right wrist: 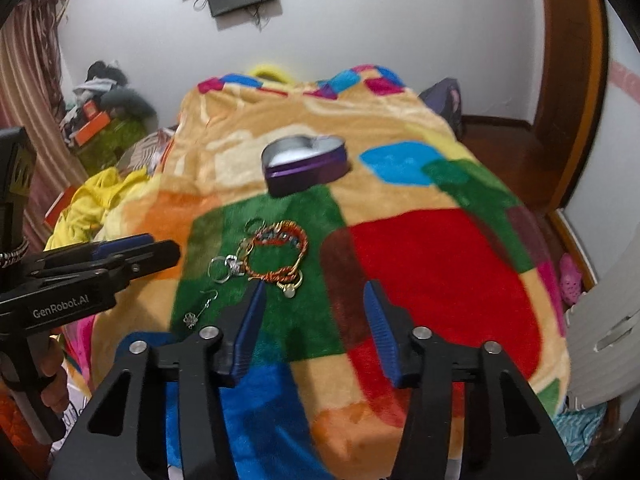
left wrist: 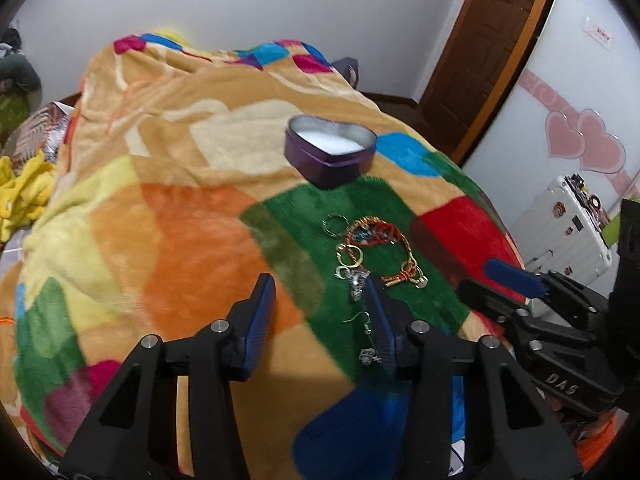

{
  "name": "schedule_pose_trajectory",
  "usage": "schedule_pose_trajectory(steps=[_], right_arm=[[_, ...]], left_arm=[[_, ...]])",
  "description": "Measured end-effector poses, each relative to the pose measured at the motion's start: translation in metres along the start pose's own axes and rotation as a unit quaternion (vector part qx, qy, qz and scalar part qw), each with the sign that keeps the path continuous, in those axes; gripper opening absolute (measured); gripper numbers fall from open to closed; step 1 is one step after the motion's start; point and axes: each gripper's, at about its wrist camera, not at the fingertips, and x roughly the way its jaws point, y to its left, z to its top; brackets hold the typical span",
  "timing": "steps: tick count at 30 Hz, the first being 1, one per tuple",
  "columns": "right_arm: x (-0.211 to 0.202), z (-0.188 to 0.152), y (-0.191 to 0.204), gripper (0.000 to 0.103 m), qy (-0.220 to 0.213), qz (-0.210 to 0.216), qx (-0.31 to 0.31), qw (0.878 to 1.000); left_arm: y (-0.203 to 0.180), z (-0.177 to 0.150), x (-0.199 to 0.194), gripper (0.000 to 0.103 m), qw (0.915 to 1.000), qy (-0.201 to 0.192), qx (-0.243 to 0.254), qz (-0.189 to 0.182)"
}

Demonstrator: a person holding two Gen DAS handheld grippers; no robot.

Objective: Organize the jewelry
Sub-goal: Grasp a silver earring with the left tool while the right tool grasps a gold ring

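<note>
From the left wrist camera, we look down across a bed covered by a blanket (left wrist: 180, 208) patterned in orange, green, red, blue and tan patches. The jewelry (left wrist: 366, 254) lies in a small loose cluster on the green patch: an orange-and-red braided bracelet (left wrist: 376, 236), several thin gold and silver rings touching it, and a silver clasp piece. A hooked earring (left wrist: 366, 336) with a small silver charm lies apart, nearer to us. Beyond the cluster sits an open, purple, heart-shaped tin (left wrist: 330, 154) with a white lining. Our left gripper (left wrist: 320, 322) hangs above the blanket with its blue-padded jaws partly apart and nothing between them; its right finger overlaps the near edge of the cluster in the picture. The right gripper (left wrist: 506, 280) enters from the right, seen side-on.

From the right wrist camera, we see the same tin (right wrist: 304, 162) farther back and the bracelet (right wrist: 278, 256) on the green patch, with rings at its left and lower edges. The earring (right wrist: 202, 308) lies to the lower left. Our right gripper (right wrist: 314, 328) stands partly apart and empty above the green and red patches. The left gripper (right wrist: 132, 252) reaches in from the left, and a hand (right wrist: 54, 376) holds its handle.
</note>
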Motion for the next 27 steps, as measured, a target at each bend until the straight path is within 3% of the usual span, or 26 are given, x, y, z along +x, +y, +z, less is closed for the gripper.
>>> schedule_pose_trajectory(steps=[7, 11, 20, 27], right_arm=[[0.023, 0.003, 0.000, 0.029, 0.028, 0.018, -0.016, 0.999], [0.032, 0.005, -0.001, 0.027, 0.040, 0.026, -0.018, 0.999], [0.042, 0.009, 0.002, 0.027, 0.051, 0.031, -0.038, 0.998], [0.051, 0.007, 0.005, 0.017, 0.051, 0.038, -0.052, 0.997]], left_arm=[[-0.004, 0.003, 0.016, 0.030, 0.9994, 0.024, 0.008, -0.025], [-0.008, 0.004, 0.025, 0.022, 0.9985, 0.036, 0.018, -0.037], [-0.018, 0.003, 0.042, 0.018, 0.9971, 0.049, 0.036, -0.046], [-0.014, 0.005, 0.046, 0.014, 0.9973, 0.046, 0.028, -0.050]])
